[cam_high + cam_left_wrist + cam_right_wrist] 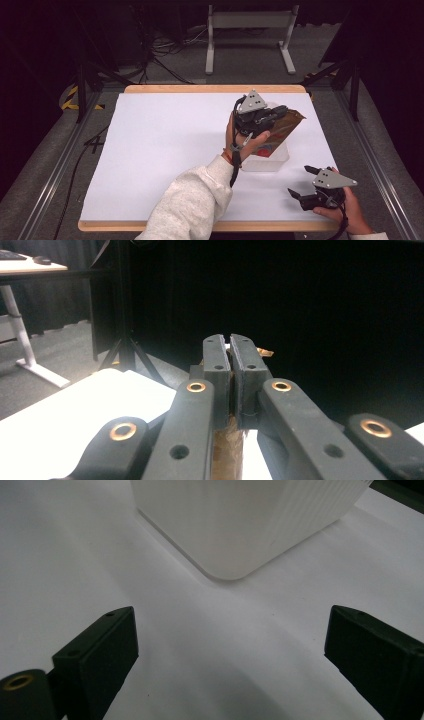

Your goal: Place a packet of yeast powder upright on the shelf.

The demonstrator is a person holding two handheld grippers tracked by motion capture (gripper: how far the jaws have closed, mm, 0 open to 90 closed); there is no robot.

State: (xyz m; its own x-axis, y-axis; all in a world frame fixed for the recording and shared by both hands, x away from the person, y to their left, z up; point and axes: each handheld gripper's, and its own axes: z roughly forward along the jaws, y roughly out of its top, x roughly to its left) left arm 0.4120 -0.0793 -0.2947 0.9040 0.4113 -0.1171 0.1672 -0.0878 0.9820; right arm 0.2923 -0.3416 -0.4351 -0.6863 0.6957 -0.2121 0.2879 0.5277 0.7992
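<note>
The left gripper [280, 111] is clamping its jaws tight on a brown packet [290, 122], holding it over the white bin [272, 159] at about three o'clock on the table [160, 135]. The right gripper [300, 181] is sitting wide open and holding nothing at five o'clock, close to the near edge. Wide clear sheet is lying toward nine o'clock. The hand is hiding the packet's lower part.
</note>
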